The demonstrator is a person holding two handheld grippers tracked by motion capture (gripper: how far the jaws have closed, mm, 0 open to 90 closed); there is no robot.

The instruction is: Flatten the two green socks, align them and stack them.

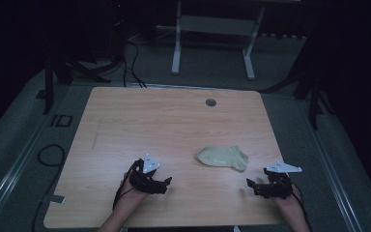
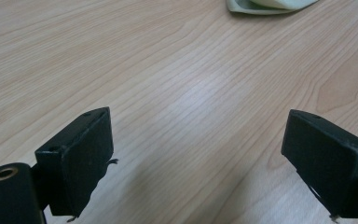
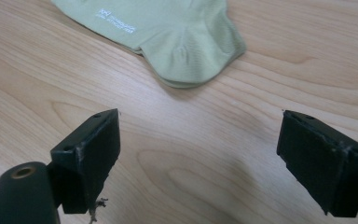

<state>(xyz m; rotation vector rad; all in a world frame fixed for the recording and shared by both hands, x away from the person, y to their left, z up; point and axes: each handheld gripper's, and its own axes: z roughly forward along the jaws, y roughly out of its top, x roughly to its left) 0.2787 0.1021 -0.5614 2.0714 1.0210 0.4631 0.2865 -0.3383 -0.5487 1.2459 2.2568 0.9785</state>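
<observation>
on the wooden table a pale green sock lies flat just ahead of the right gripper, jaws wide like the left gripper; approach low and pinch one edge cleanly.

Sock lies flat on the bench, right of centre, toward the near edge. Left tool sits near-left of the sock, right tool near-right; sock is between them and slightly farther. Both tools apart from the sock. Grommet hole at far edge, behind the sock.
</observation>
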